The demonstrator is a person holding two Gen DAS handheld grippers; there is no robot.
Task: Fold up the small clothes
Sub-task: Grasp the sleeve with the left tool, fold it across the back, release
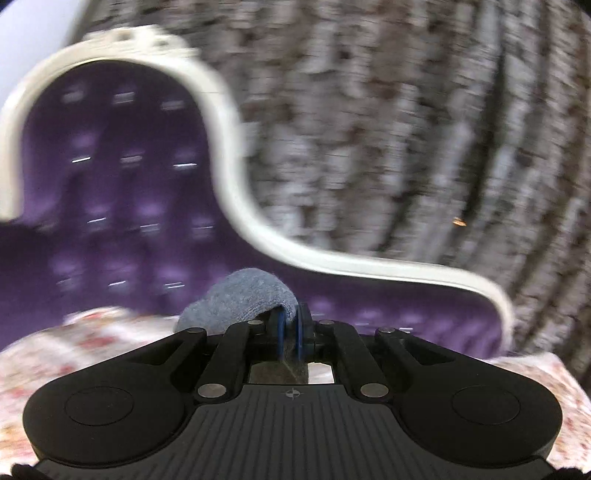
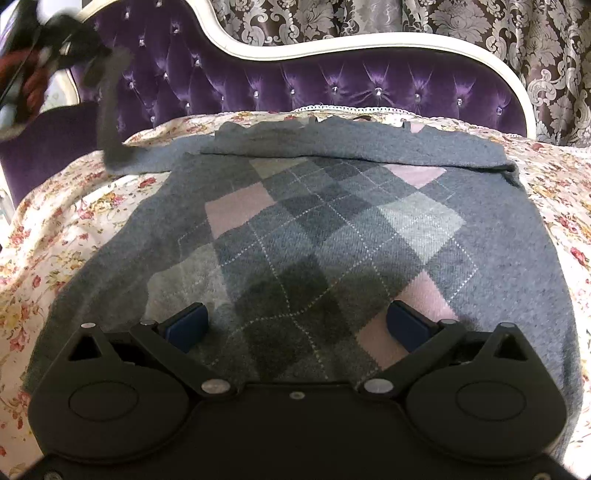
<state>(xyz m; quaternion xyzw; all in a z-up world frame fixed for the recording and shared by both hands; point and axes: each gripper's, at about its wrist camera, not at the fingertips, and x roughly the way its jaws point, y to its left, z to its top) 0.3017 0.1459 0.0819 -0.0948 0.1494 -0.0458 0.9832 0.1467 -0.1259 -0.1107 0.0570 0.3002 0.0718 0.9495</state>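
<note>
A grey argyle sweater (image 2: pixel 314 236) with pink and light grey diamonds lies spread on the floral bed cover (image 2: pixel 55 229). One sleeve (image 2: pixel 110 110) rises from its far left corner, pulled up by my left gripper (image 2: pixel 62 40), which shows blurred at the top left. In the left wrist view my left gripper (image 1: pixel 291 325) is shut on the grey-blue sleeve end (image 1: pixel 243 299), held above the bed. My right gripper (image 2: pixel 295 325) is open and empty, low over the sweater's near hem, its blue pads (image 2: pixel 188 325) wide apart.
A purple tufted headboard (image 2: pixel 332 85) with a white curved frame (image 2: pixel 332 42) stands behind the bed. Patterned grey curtains (image 2: pixel 480 22) hang behind it. Floral cover shows on both sides of the sweater.
</note>
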